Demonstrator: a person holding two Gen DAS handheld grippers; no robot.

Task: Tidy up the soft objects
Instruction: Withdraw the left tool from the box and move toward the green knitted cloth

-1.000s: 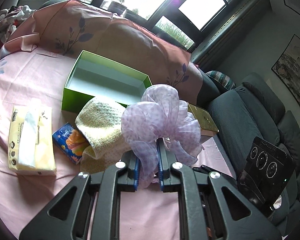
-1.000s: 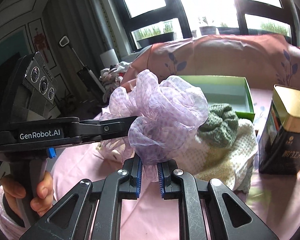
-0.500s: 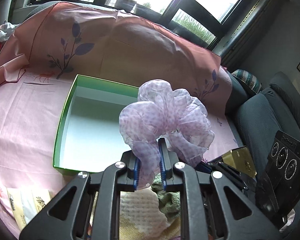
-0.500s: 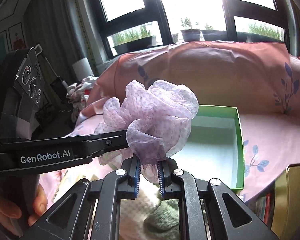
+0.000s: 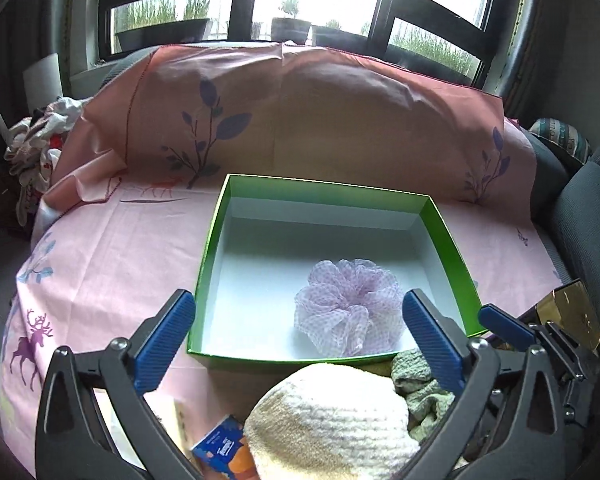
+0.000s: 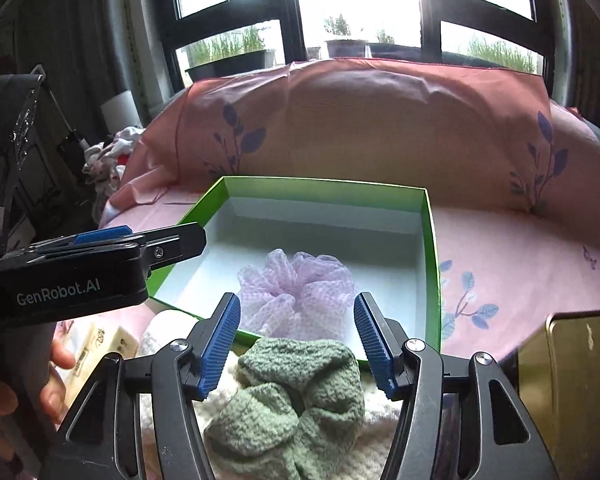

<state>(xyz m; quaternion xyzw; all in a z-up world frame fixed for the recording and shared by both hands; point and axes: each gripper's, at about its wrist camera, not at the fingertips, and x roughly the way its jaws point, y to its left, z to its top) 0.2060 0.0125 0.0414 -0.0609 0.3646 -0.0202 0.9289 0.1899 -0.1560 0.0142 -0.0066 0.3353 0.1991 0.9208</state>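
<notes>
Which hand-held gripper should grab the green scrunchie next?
Probably the right hand-held gripper: its open jaws sit just above the green scrunchie. For the left hand-held gripper, the scrunchie lies off to one side, behind the cream knit.

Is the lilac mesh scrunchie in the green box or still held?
In. The lilac mesh scrunchie lies on the white floor of the green box, with no pad touching it.

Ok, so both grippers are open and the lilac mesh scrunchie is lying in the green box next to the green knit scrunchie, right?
Not quite. The lilac mesh scrunchie lies alone in the green box. The green knit scrunchie sits outside it, in front of the near wall, as the right wrist view shows. Both the left gripper and right gripper are open.
</notes>
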